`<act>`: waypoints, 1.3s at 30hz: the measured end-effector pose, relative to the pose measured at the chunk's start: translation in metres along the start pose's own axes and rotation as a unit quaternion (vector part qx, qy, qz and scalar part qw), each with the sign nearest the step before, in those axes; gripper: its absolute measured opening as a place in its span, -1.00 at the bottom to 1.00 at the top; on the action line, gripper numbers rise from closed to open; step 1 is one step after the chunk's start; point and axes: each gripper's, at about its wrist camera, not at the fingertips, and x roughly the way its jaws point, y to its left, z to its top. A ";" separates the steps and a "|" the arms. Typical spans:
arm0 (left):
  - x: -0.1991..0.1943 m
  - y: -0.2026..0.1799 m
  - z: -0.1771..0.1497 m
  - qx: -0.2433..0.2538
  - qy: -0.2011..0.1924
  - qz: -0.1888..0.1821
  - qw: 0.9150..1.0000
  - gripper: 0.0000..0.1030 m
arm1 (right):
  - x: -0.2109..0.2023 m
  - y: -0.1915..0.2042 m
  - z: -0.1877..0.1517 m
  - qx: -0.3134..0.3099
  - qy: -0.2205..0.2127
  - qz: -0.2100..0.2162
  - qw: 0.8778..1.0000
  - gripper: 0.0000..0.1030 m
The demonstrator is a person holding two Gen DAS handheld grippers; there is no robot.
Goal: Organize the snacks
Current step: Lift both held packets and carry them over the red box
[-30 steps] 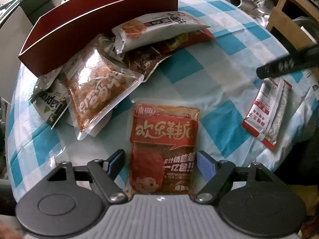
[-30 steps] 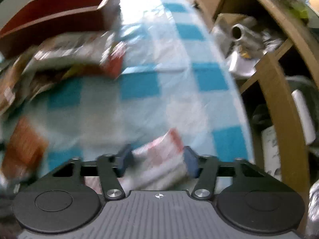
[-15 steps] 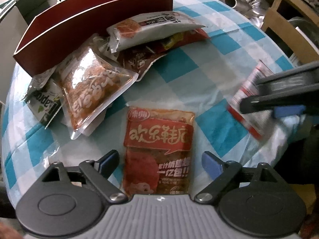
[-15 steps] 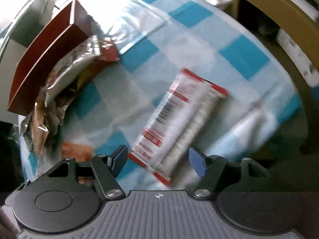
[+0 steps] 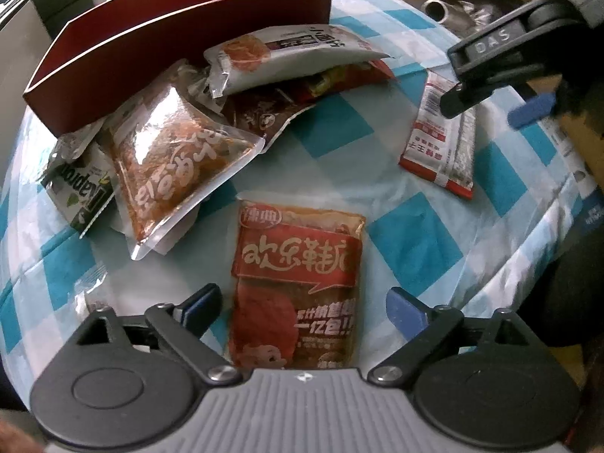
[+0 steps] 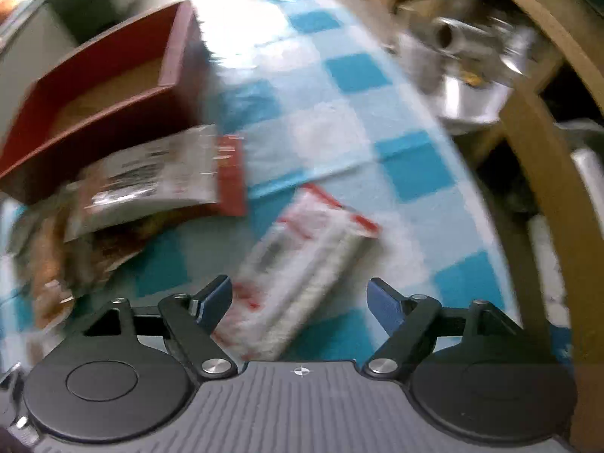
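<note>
While snack packets lie heaped against the red cardboard box point(image 5: 181, 49) on the blue-checked tablecloth point(image 5: 415, 249), the left gripper point(image 5: 302, 304) hangs over a red-orange spicy snack packet point(image 5: 298, 283), its jaws opening, pads clear of either long edge. The packet lies flat between the fingers, its long axis running straight ahead along the gripper's line toward the box. The right gripper point(image 6: 300, 300), jaws also opening, stands over a red-and-white packet point(image 6: 302, 275) lying flat and slanted between its fingers; blur hides contact, though nothing looks pinched. Each hand appears nearest its own packet.
</note>
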 end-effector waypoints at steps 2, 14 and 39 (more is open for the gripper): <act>0.001 0.000 0.002 -0.015 0.000 0.000 1.000 0.78 | 0.010 -0.002 -0.005 0.053 -0.007 0.028 0.998 0.60; -0.010 0.010 -0.004 -0.072 -0.028 0.037 0.996 0.32 | 0.016 0.014 -0.025 -0.129 -0.017 -0.024 0.991 0.29; -0.017 0.013 -0.029 -0.056 -0.002 0.066 0.996 0.19 | 0.009 0.000 -0.068 -0.216 -0.055 0.039 0.974 0.34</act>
